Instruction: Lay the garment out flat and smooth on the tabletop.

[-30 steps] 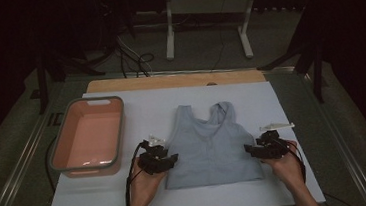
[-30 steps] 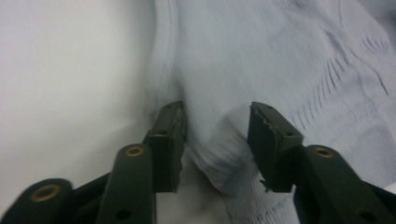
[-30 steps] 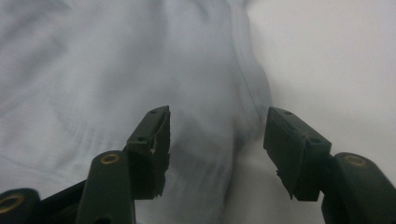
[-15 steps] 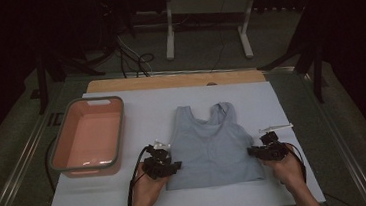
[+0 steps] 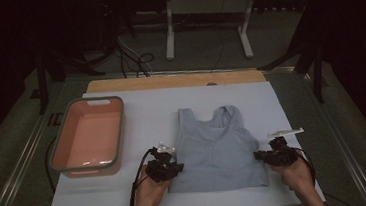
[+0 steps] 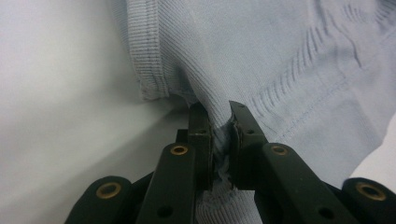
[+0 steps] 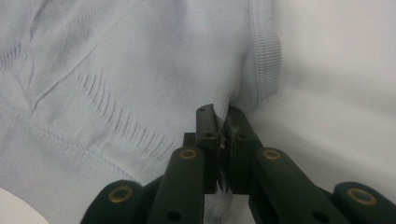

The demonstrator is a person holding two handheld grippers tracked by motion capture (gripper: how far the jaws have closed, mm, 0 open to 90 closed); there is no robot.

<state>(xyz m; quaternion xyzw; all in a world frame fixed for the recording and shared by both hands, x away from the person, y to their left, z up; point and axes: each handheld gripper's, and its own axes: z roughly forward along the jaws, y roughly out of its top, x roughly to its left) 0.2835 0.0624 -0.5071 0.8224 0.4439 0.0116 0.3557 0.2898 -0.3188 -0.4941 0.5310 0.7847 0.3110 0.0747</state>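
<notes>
So from up top we see the pale blue-grey ribbed knit tank top (image 5: 218, 152) lying flat on the white table sheet (image 5: 137, 122), neckline pointing away from us. Our left gripper (image 5: 175, 167) sits at its left side seam near the hem, our right gripper (image 5: 259, 155) at the right one. A salmon-pink plastic tub with a grey rim (image 5: 88, 136) stands off to the left, well apart.

Left gripper view: the jaws have just been closing and now pinch a fold of the top's edge.

Right gripper view: same deal, the jaws have just closed on the fabric beside the ribbed hem band.
</notes>
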